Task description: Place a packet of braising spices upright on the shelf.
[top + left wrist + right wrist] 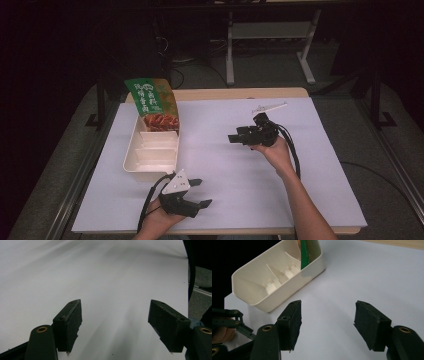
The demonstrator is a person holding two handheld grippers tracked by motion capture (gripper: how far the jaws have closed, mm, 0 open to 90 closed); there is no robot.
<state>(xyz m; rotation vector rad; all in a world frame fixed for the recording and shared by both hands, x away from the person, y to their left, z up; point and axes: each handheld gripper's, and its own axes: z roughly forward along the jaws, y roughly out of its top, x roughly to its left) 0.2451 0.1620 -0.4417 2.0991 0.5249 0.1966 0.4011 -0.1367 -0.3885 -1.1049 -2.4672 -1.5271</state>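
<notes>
A cream divided tray [131,150] lies on the left half of the white table. A green snack packet [151,100] with a picture of red food stands tilted in its far compartment. The nearer compartments hold nothing. My left gripper [202,192] is near the front edge, just right of the tray's near end, open, with bare table between its jaws [115,325]. My right gripper [232,137] hovers at mid-table, pointing left at the tray, open and holding nothing [327,322]. In the right gripper view the tray [262,292] and the packet [305,252] lie ahead to the left.
A white sheet [260,175] covers the table, with a wooden strip [240,93] showing at the far edge. White furniture legs [230,50] stand on the dark floor beyond. The left gripper's linkage and hand [227,322] sit at the lower left of the right gripper view.
</notes>
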